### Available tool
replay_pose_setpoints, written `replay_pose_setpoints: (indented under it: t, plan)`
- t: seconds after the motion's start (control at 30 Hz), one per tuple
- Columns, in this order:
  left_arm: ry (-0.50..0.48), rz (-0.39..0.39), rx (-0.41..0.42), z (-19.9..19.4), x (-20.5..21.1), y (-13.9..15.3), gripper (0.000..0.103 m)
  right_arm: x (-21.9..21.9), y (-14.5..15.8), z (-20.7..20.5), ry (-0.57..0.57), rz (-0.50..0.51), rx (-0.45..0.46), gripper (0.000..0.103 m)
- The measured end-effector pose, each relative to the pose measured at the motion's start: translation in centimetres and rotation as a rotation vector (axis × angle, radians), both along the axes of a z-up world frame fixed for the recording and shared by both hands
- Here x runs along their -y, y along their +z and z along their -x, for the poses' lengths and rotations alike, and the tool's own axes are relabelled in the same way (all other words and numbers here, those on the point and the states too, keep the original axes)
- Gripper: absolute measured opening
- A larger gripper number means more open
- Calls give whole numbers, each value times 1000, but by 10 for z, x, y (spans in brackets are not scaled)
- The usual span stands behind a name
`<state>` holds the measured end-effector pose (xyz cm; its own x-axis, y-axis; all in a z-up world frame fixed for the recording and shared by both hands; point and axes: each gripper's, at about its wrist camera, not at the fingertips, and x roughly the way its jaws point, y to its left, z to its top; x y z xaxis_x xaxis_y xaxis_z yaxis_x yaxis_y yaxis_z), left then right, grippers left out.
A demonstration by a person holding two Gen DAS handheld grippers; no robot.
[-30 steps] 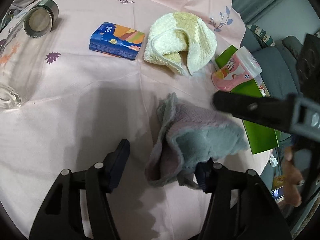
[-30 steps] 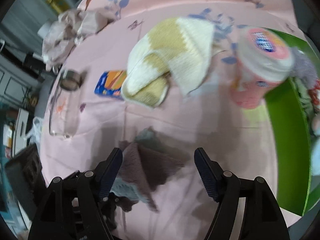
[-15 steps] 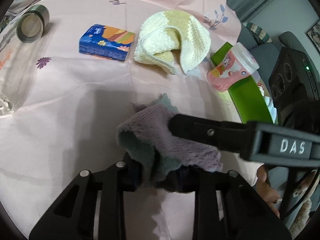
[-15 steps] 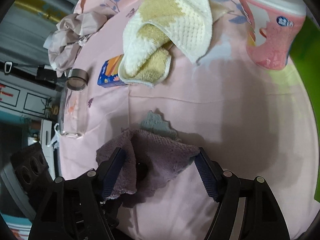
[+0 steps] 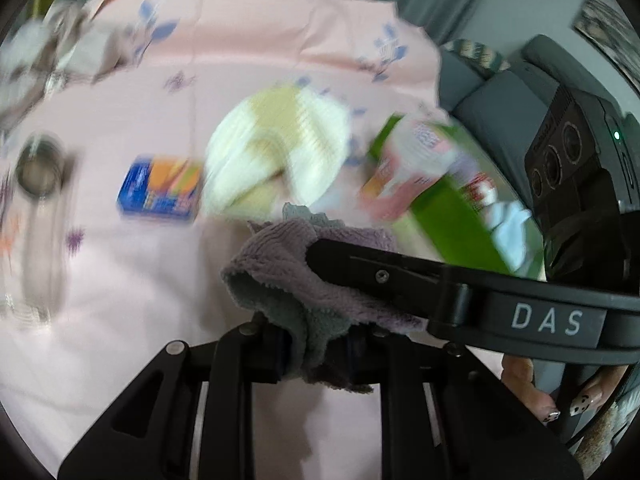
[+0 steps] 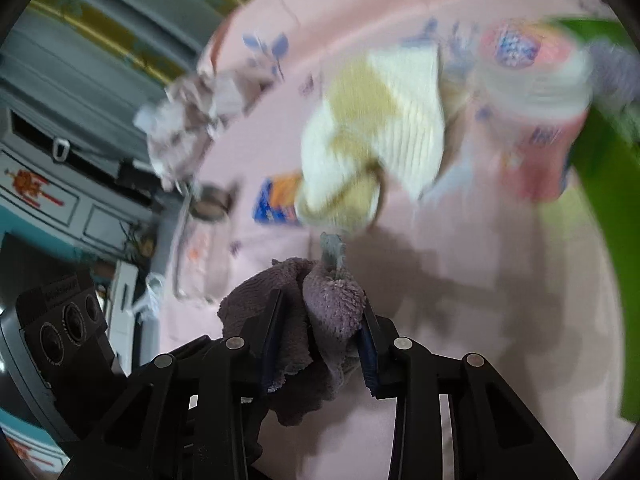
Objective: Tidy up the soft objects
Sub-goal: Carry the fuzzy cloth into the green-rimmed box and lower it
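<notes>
A purple and grey fleece cloth (image 5: 288,280) is bunched up and held above the pink tablecloth (image 5: 120,280). My left gripper (image 5: 316,356) is shut on its lower edge. My right gripper (image 6: 320,344) is shut on the same cloth (image 6: 332,304), and one of its fingers (image 5: 380,276) crosses the left wrist view over the cloth. A cream and yellow knitted cloth (image 5: 276,140) lies crumpled further back, also in the right wrist view (image 6: 376,140). Both views are motion-blurred.
A blue tissue pack (image 5: 160,194) lies left of the knitted cloth. A glass jar (image 5: 38,216) lies at the far left. A pink tub (image 6: 536,120) stands beside a green box (image 6: 604,208) on the right. A crumpled beige cloth (image 6: 188,120) sits at the back.
Both grippers have lifted the fleece cloth off the table. The right gripper has closed on it. The views now swing fast and blur.
</notes>
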<state>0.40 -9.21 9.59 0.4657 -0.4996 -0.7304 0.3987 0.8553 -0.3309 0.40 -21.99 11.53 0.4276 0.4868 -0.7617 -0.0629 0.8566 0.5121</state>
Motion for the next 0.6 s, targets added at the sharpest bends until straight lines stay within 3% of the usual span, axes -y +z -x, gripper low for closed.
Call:
replay_pose_setpoints:
  t: [0.2,0.33,0.6]
  plan:
    - [-114,53,121,-9,49,51,17,46,75,15,-101,41,218,36]
    - [-193,59,192,-17,94,74,17,83,106,19,-200,61,313,35]
    - [-359,76,199,-38,177,66,17,153,119,34,-443,158,403,28]
